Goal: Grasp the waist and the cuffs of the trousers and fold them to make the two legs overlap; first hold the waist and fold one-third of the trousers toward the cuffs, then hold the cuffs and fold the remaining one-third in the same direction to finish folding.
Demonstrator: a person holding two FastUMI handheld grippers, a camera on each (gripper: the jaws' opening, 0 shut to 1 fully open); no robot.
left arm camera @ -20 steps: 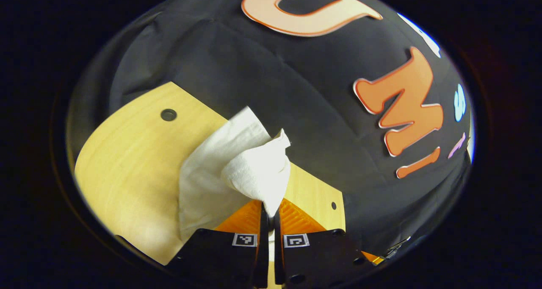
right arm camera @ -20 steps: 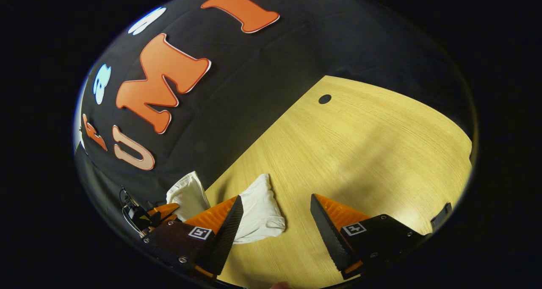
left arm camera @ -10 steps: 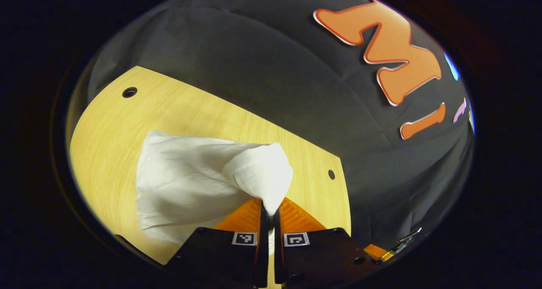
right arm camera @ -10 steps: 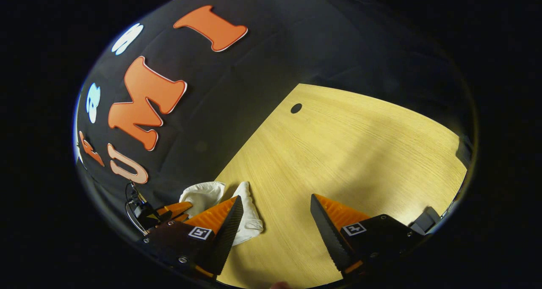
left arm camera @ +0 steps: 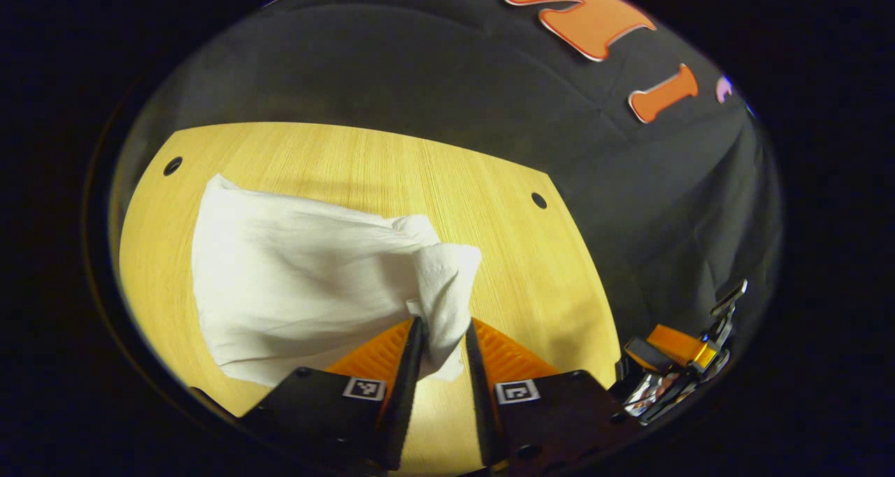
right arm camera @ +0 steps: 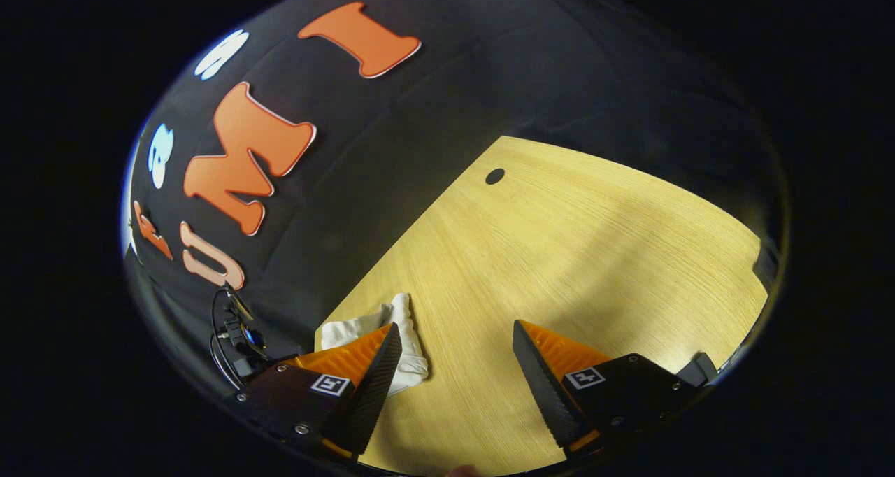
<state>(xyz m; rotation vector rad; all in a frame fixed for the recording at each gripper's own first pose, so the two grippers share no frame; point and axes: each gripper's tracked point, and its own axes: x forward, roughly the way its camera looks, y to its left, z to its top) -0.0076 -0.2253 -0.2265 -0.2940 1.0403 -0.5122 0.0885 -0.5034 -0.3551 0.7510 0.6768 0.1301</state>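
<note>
The white trousers (left arm camera: 294,281) lie folded in a flat bundle on the wooden table (left arm camera: 349,162). One corner of the bundle stands up between the fingers of my left gripper (left arm camera: 444,323). Those fingers are slightly parted, so the cloth sits loosely in the gap and the gripper is open. In the right gripper view an end of the trousers (right arm camera: 405,333) shows beside the left finger of my right gripper (right arm camera: 456,330). That gripper hovers wide open over bare table with nothing between its fingers. The right gripper (left arm camera: 671,361) also appears at the table's right edge in the left gripper view.
The table (right arm camera: 594,239) ends at the black cloth wall along its far side. Small round holes (left arm camera: 538,200) (right arm camera: 494,176) sit near its corners. My left gripper's body and cables (right arm camera: 238,330) show at the lower left of the right gripper view.
My left gripper came down toward the table and its fingers parted, loosening the raised corner. The trousers spread out flatter. The right gripper stayed open and barely moved.
</note>
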